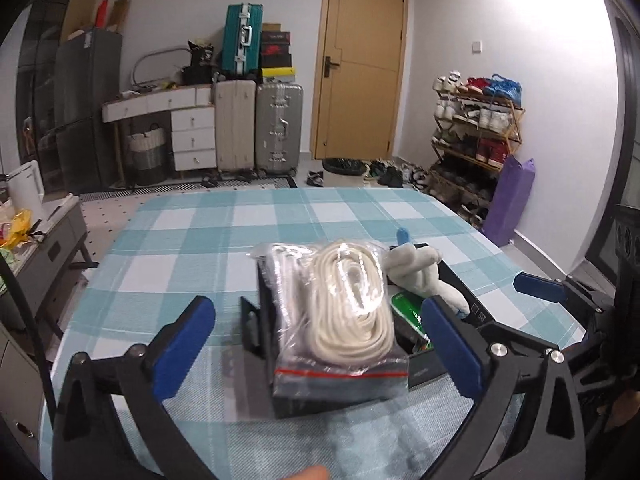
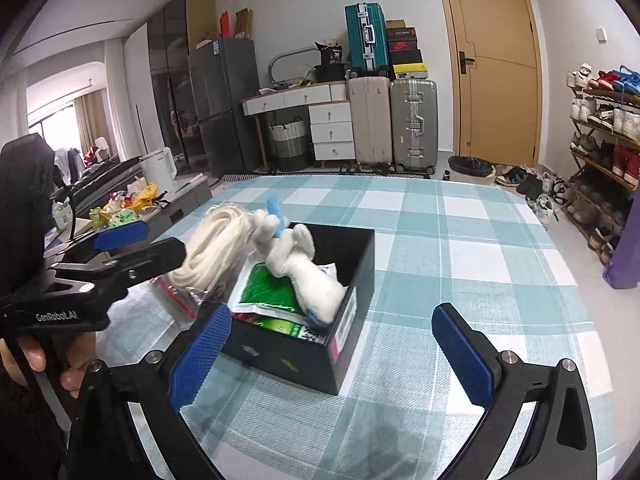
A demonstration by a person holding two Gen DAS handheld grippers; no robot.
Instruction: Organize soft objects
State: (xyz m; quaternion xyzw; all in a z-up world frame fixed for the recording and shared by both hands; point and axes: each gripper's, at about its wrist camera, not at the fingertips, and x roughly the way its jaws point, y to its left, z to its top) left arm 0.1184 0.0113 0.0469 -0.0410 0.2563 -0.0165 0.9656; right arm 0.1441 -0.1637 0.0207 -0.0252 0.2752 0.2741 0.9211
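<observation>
A black box [image 2: 352, 264] stands on the checked tablecloth [image 2: 460, 240]. A white plush toy [image 2: 308, 272] with a blue tip and green packets [image 2: 268, 292] lie inside it. A clear zip bag of coiled white rope [image 1: 344, 304] rests on the box's left rim, also shown in the right wrist view [image 2: 212, 252]. My left gripper [image 1: 320, 348] is open, its fingers either side of the bag, not touching it. My right gripper [image 2: 340, 356] is open and empty, just in front of the box. The plush also shows in the left wrist view [image 1: 420, 276].
The table's far edge [image 1: 280, 190] faces suitcases [image 1: 260, 128], white drawers [image 1: 192, 136] and a door [image 1: 360, 60]. A shoe rack [image 1: 476, 136] and purple bag [image 1: 508, 200] stand at the right. A low cabinet with clutter [image 2: 132, 204] stands left of the table.
</observation>
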